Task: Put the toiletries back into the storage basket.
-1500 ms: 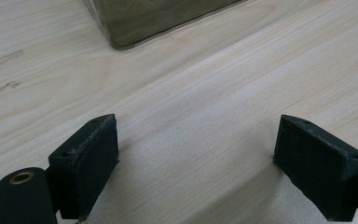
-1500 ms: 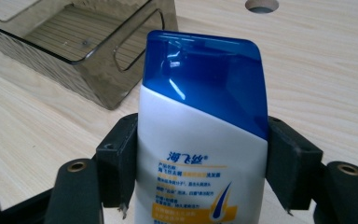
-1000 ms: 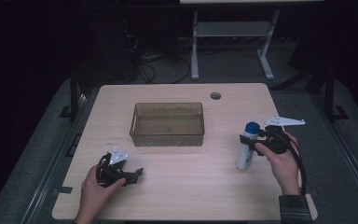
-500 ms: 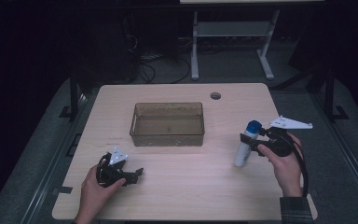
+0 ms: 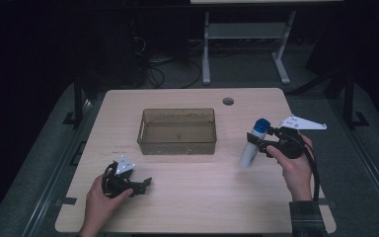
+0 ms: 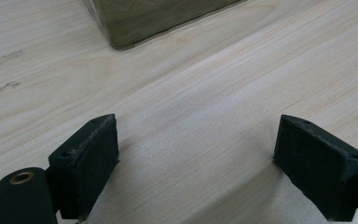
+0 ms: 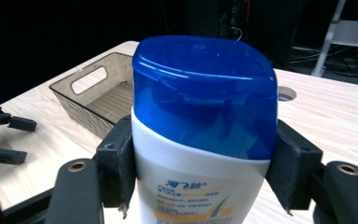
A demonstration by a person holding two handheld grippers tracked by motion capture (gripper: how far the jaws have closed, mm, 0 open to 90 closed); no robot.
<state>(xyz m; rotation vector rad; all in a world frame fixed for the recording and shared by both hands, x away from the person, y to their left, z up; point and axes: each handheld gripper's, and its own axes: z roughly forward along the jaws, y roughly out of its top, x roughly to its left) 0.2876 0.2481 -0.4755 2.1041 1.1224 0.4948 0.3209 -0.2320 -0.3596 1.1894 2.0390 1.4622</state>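
Fingers (image 7: pixel 116 163) of the right gripper (image 5: pixel 257 143) are clamping a blue-capped shampoo bottle (image 5: pixel 254 142) above the desk (image 5: pixel 187 197); the left gripper (image 5: pixel 140 184) is resting wide open, holding nothing.

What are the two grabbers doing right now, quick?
Left gripper: open, holding nothing, low over the table.
Right gripper: closed on the bottle.

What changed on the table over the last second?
The right gripper, shut on the white bottle with the blue cap, carried it slightly left toward the clear brown plastic bin, tilting it a little more. The left gripper rests open in place; the bin is unmoved.
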